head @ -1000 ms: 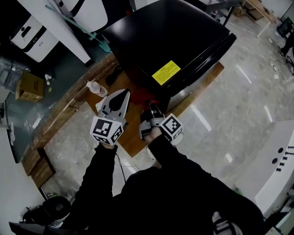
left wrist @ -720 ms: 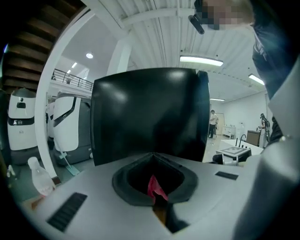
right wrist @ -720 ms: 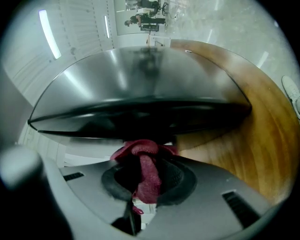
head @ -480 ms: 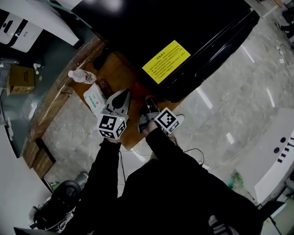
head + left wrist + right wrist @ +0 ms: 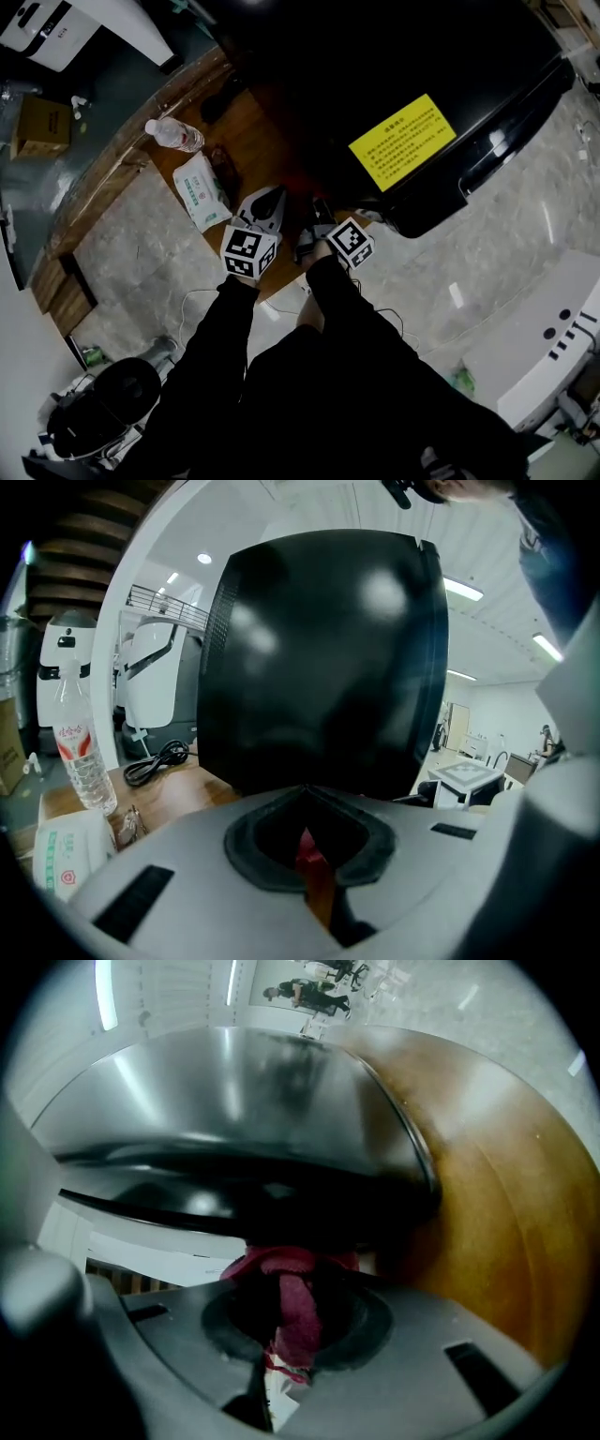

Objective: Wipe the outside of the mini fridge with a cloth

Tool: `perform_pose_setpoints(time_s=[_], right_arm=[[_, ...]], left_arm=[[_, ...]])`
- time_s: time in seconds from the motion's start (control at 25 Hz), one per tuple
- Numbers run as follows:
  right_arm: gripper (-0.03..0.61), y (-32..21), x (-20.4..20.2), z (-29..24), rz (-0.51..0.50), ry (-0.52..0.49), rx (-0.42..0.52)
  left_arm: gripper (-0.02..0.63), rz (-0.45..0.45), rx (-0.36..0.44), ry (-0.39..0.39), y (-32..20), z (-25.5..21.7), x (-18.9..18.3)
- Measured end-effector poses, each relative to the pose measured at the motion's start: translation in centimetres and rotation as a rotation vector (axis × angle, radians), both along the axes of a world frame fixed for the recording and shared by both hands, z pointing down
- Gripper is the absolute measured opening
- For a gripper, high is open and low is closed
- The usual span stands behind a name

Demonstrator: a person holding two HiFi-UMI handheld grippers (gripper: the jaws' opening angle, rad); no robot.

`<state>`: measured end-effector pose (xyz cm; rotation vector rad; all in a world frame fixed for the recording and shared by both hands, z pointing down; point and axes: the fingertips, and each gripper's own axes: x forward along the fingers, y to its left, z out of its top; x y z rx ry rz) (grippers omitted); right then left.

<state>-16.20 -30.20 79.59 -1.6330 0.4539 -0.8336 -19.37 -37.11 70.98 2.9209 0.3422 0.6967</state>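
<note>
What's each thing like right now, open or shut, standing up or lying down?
Mini fridge, door shut.
Cloth, bunched up and pinched.
Right gripper, shut on the cloth.
Left gripper, shut.
Water bottle, upright, cap on.
Wipes pack, lying flat.

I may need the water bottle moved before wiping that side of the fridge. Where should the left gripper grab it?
Probably the water bottle at its labelled middle, jaws level, coming from the side. It stands upright on the table, round and slim, so jaws can straddle it. Pass above the white packet in front of it. The left gripper is shut: open first.
</note>
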Motion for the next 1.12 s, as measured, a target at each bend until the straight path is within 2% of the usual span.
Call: perform_pose_setpoints(time_s=[0.08,0.2,0.28,0.4,0.68,0.84,0.92,1.04,1.12], right_arm=[[0.075,0.0,0.0,0.4,-0.012,0.007,-0.013],[0.074,-0.3,-1.1,-0.9,-0.110,0.088,-0.066],[0.074,-1.3,-2.2,-3.7,-0.189,0.158,-0.063],[0.075,-3.3,-3.7,-9.3,-0.257,0.247,-0.006],[0.075,-8.1,-4.3,-26.9,-0.275,0.489,0.148],[0.075,-9.8,-4.6,-33.3,-0.250,0.491,0.235],[0.075,-10.8,-4.5,-35.9,-0.239,0.521,0.244],[0.077,-12.2,-4.1,-40.0,-0.214,0.583,0.267],[0.077,-13.0,-3.9,-41.9,-0.185,0.561,0.306]], left_arm=[[0.006,-0.017,-0.008,0.005,-0.6,-0.4,-0.2],[0.006,-0.055,-0.014,0.038,-1.7,-2.2,-1.6],[0.006,-0.091,-0.016,0.078,-2.8,-4.3,-2.6],[0.006,-0.136,-0.022,0.137,-4.8,-7.8,-4.1],[0.006,-0.242,-0.015,0.290,-9.8,-17.9,-6.8],[0.006,-0.242,-0.007,0.383,-10.9,-24.6,-7.8],[0.006,-0.219,0.002,0.428,-11.3,-28.2,-8.2],[0.006,-0.194,0.046,0.474,-12.1,-33.0,-8.5],[0.006,-0.197,0.080,0.494,-12.9,-35.7,-9.0]])
